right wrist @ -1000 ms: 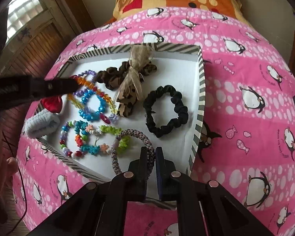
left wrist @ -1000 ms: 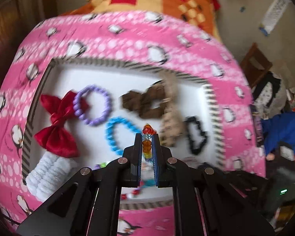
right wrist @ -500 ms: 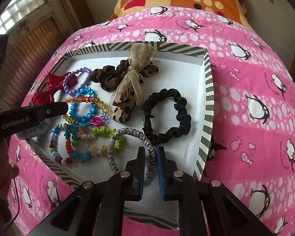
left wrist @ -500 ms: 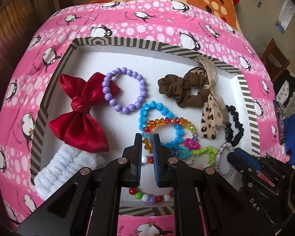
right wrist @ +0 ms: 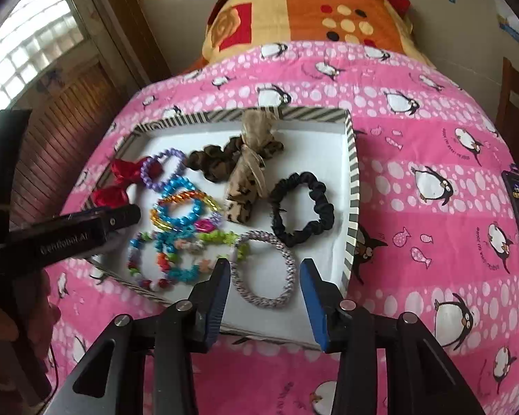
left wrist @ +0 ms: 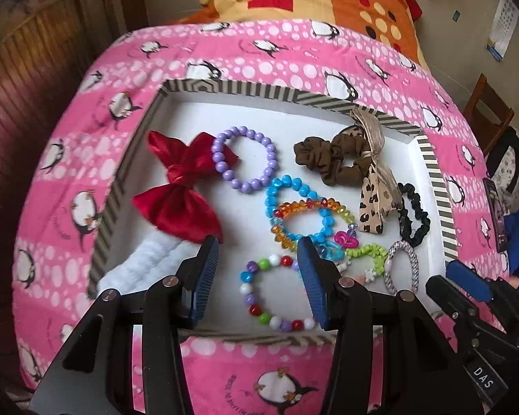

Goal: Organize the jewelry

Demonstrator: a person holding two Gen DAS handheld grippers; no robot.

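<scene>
You've just opened both claws, left gripper [left wrist: 257,259] and right gripper [right wrist: 265,276] holding nothing, with every bracelet and scrunchie already inside the striped-rim white tray [right wrist: 353,186], so little looks left.

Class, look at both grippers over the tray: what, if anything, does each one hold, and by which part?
Nothing. The left gripper and right gripper have just been opening; both stand open above the tray, pads touching no bracelet.
</scene>
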